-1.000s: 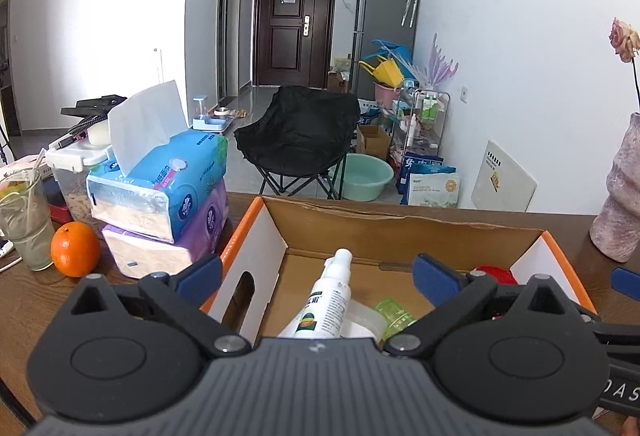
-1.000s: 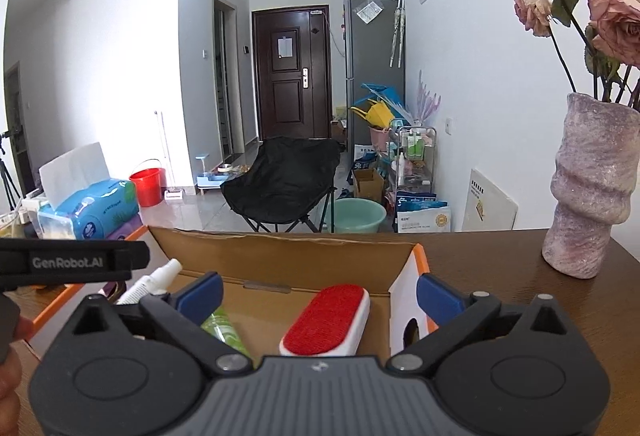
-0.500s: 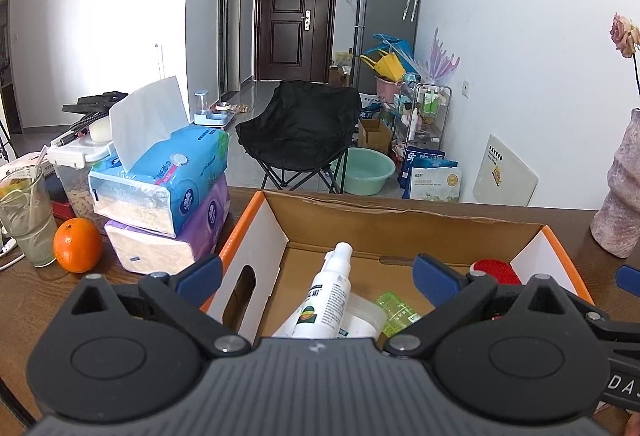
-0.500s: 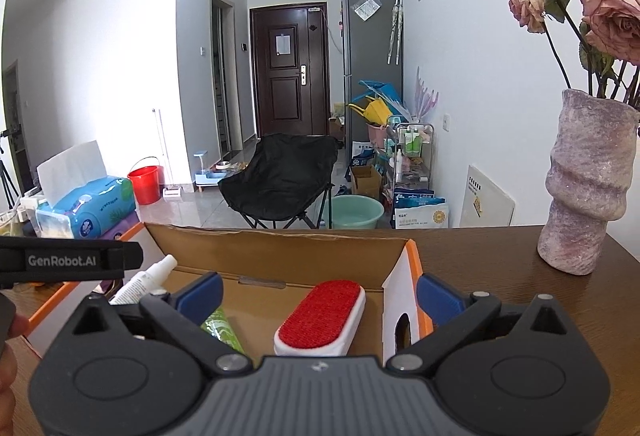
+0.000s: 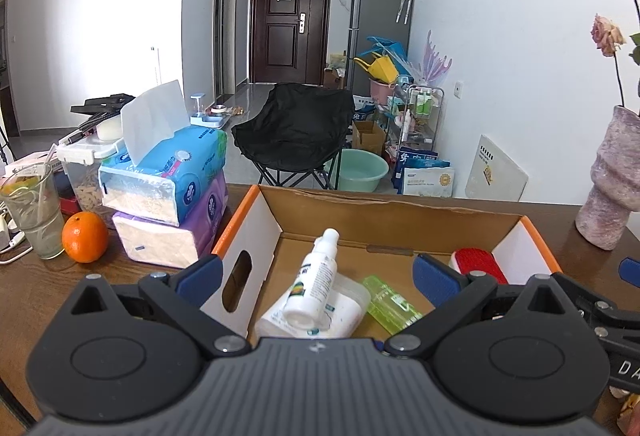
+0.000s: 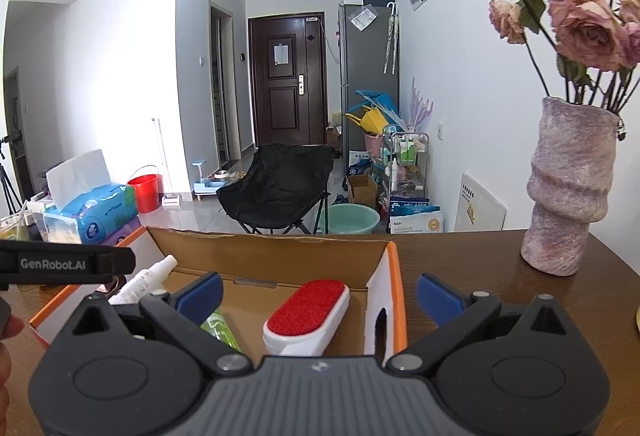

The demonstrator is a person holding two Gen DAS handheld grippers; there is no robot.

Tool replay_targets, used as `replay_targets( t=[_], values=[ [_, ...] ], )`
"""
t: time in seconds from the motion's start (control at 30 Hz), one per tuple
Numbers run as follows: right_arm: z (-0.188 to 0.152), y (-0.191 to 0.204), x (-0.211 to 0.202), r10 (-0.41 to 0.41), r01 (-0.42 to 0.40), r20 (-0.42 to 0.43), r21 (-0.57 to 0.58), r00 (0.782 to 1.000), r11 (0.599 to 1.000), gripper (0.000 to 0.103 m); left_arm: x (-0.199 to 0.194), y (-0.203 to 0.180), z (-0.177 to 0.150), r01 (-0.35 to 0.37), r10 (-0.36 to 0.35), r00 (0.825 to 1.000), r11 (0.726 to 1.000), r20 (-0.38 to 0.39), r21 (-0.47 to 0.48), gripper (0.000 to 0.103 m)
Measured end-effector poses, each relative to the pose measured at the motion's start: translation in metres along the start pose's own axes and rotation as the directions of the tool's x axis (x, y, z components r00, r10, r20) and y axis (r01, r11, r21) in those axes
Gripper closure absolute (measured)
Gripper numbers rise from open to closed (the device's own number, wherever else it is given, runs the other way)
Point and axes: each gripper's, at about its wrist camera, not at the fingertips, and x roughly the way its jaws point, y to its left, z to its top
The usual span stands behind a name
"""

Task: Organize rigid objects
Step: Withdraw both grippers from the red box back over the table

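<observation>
Hovering over cardboard box [image 5: 400, 211], left gripper [image 5: 318, 276] and right gripper [image 6: 318, 294] both spread, empty | inside box: spray bottle [image 5: 316, 276], green tube [image 5: 390, 302], lint brush [image 6: 306, 312] | looks mostly packed | orange [image 5: 85, 237] left of box, likely unrelated

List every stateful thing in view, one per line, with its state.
Left gripper: open, empty.
Right gripper: open, empty.
Orange-edged cardboard box: open-topped, holding items.
White spray bottle: capped, lying tilted on a white container.
Green translucent bottle: lying flat.
Red-faced white lint brush: red side up.
Blue tissue pack: opened, sheet protruding.
Drinking glass: partly filled.
</observation>
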Motion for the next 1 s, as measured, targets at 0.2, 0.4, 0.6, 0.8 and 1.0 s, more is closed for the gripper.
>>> replay_targets(
  t=[0.2,0.4,0.6,0.8,1.0],
  values=[
    [-0.006,-0.005,-0.021,0.002,-0.002,0.015,0.005,1.0,1.0,0.0,-0.018,-0.004,-0.01,0.006,-0.006,1.0,1.0,0.0,0.001,0.0],
    [-0.013,-0.009,-0.043,0.004,-0.004,0.023,0.002,1.0,1.0,0.0,-0.037,-0.005,-0.02,0.012,-0.012,1.0,1.0,-0.001,-0.003,0.0],
    [-0.022,-0.013,-0.067,0.007,-0.008,0.024,0.008,1.0,1.0,0.0,-0.057,-0.006,-0.032,0.017,-0.017,1.0,1.0,-0.01,-0.014,0.0],
    [-0.03,-0.021,-0.093,0.011,-0.012,0.03,0.022,0.999,1.0,0.0,-0.08,-0.008,-0.044,0.02,-0.02,1.0,1.0,-0.012,-0.017,0.0],
    [-0.041,-0.024,-0.118,0.02,-0.021,0.032,0.033,0.999,0.999,0.0,-0.103,-0.009,-0.056,0.018,-0.018,1.0,1.0,-0.009,-0.017,0.0]
  ],
)
